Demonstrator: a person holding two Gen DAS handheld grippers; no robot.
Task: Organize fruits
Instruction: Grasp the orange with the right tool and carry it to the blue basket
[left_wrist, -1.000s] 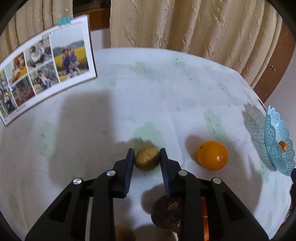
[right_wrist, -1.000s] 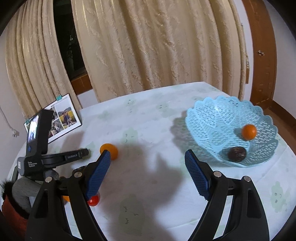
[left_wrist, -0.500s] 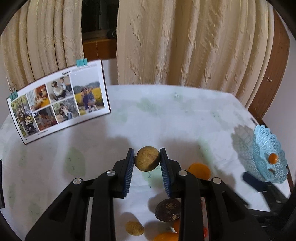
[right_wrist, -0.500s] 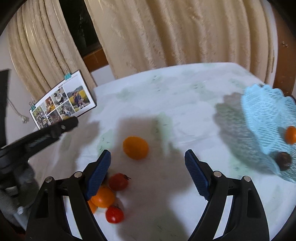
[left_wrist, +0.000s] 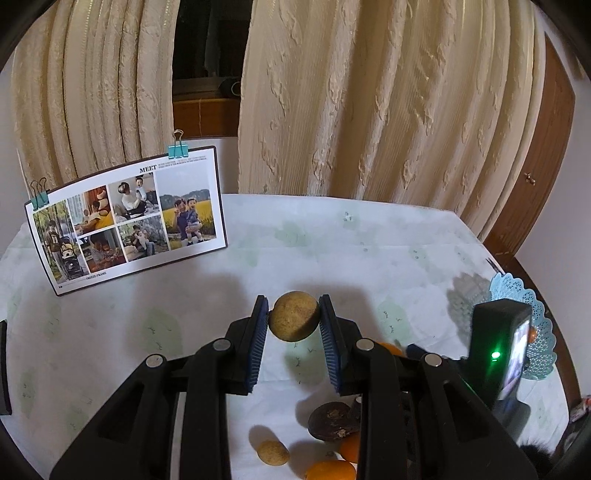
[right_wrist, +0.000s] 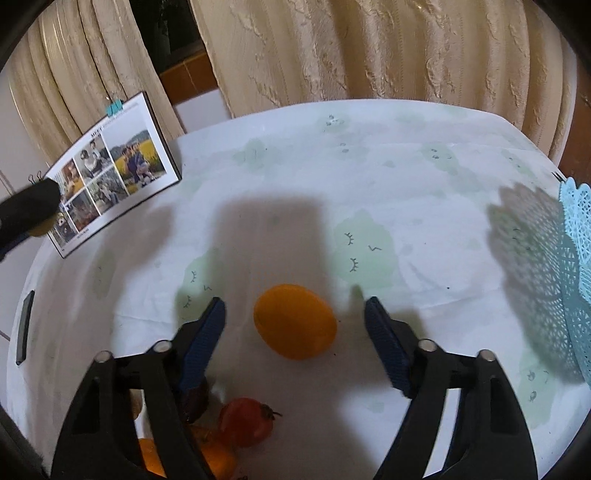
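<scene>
Left gripper (left_wrist: 294, 345) has lifted the round tan-brown fruit (left_wrist: 294, 316) off the white table (left_wrist: 332, 251), jaws clamped on it. Right gripper (right_wrist: 294, 341) has swung over the smooth orange citrus (right_wrist: 294, 321), jaws narrowing but apparently not touching yet, so that's probably next for the lacy blue plastic basket (right_wrist: 578, 236).

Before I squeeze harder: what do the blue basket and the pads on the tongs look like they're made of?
Blue basket: looks like thin moulded plastic, matte pale blue, pierced in a lace pattern whose holes show in its shadow on the cloth. Pads on the left tongs: dark blue, finely ribbed, probably rubber or soft plastic; softness can't be confirmed. Arms behind them look like hard black plastic.
</scene>
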